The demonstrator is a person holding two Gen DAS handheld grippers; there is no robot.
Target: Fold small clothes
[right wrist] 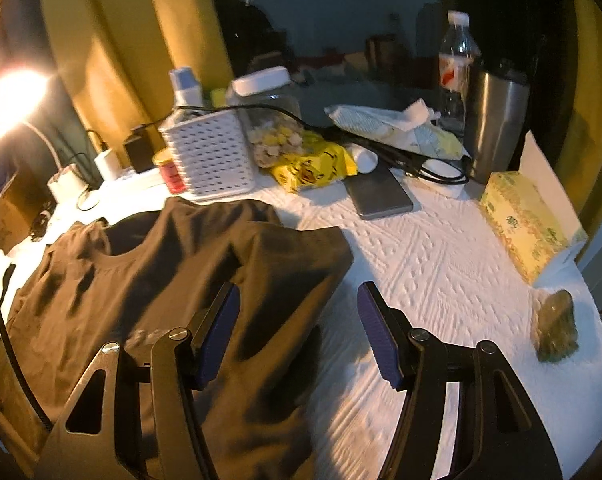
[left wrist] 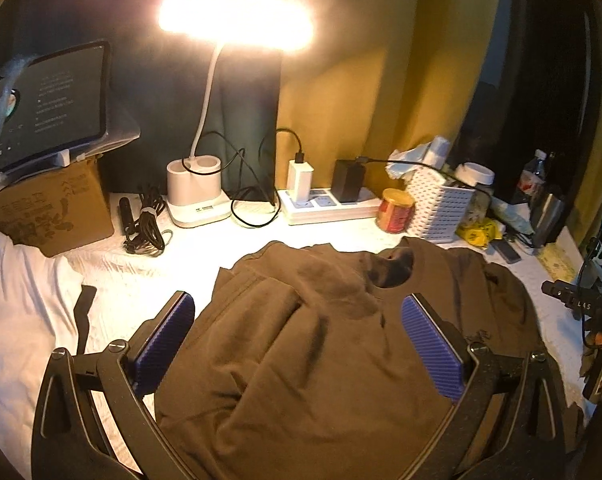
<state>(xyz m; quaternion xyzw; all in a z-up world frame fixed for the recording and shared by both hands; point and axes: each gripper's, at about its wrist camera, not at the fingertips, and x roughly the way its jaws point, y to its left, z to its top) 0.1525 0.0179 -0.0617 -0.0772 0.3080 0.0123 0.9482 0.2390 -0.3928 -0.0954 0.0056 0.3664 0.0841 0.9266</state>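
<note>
Brown T-shirt (left wrist: 325, 344) lies rumpled on the white embossed cover of the counter (right wrist: 441, 264), collar opening toward the clutter at the back, front face up. Soft matte knit, several creases, a sleeve folded over on its right edge.

Left tool (left wrist: 297, 336): jaws wide apart, ribbed blue pads (left wrist: 433, 348) over the chest area below the collar, nothing gripped. Can't tell if the pads touch the fabric.

Right tool (right wrist: 299, 332): also wide open, empty. 1 pad over the shirt's right edge, the other over bare counter, so it straddles the hem line. Looks set up to pinch that side.

My read: fold not started, both tools positioning for a 2-point grab.

Back row is tight: perforated white plastic basket (right wrist: 213, 156), red tin (right wrist: 169, 172), power strip (left wrist: 329, 204) with chargers, lamp (left wrist: 237, 20) on a bendy neck. Tissue box (right wrist: 529, 224) sits well to the right. Loose cable (right wrist: 381, 144) near the shirt's far edge could snag on a lift.
</note>
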